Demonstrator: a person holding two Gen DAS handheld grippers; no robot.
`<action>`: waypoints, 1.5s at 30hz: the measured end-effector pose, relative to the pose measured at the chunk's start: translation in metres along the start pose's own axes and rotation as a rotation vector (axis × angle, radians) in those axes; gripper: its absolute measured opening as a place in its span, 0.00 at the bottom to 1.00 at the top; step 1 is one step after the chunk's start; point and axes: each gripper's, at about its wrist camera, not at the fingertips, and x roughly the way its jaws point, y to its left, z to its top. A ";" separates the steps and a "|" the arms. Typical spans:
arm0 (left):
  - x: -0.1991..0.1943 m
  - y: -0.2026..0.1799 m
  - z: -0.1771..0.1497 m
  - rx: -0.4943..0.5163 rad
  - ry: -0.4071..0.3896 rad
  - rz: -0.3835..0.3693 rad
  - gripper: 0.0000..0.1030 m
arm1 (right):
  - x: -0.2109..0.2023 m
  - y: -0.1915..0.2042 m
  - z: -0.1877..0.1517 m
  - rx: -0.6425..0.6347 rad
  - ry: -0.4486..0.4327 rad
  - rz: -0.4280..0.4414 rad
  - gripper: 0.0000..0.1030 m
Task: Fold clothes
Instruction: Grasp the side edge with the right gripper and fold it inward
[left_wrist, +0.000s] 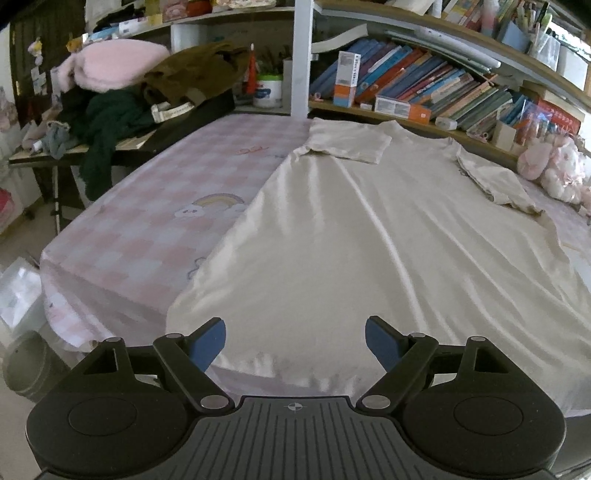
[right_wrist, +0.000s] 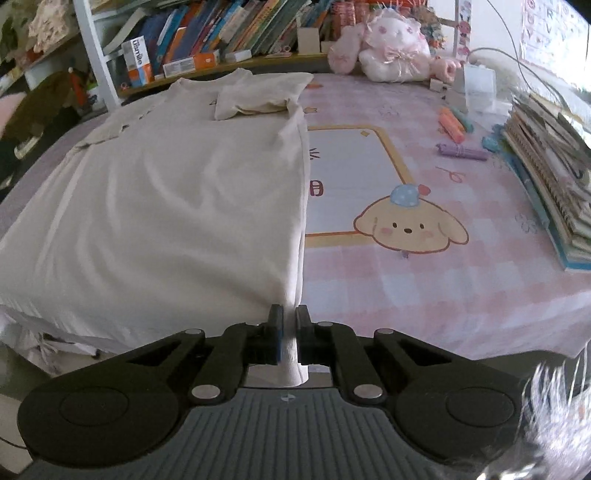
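One cream shirt (left_wrist: 332, 229) lies flat on the bed (left_wrist: 140, 221), both sleeves folded in. Your right tool (right_wrist: 289, 325) pinches its hem corner; your left tool (left_wrist: 295, 339) hangs spread above the hem. One book stack (right_wrist: 546, 162), scattered markers (right_wrist: 452, 127) right.

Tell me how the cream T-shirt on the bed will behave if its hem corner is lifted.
The cream T-shirt will probably be floppy: it lies in soft wrinkles and bunches where the right claw pinches its corner. It likely drapes and trails rather than holding shape. The folded-in sleeves may slip open. The left claw is open over the hem.
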 end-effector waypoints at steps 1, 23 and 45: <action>-0.001 0.003 -0.001 0.001 0.002 0.001 0.83 | -0.001 0.000 0.000 0.006 0.002 0.004 0.08; 0.014 0.088 0.003 -0.167 0.114 -0.109 0.70 | 0.016 -0.039 0.006 0.313 0.215 0.203 0.38; 0.084 0.158 0.014 -0.413 0.335 -0.432 0.48 | 0.046 -0.060 0.030 0.390 0.379 0.285 0.43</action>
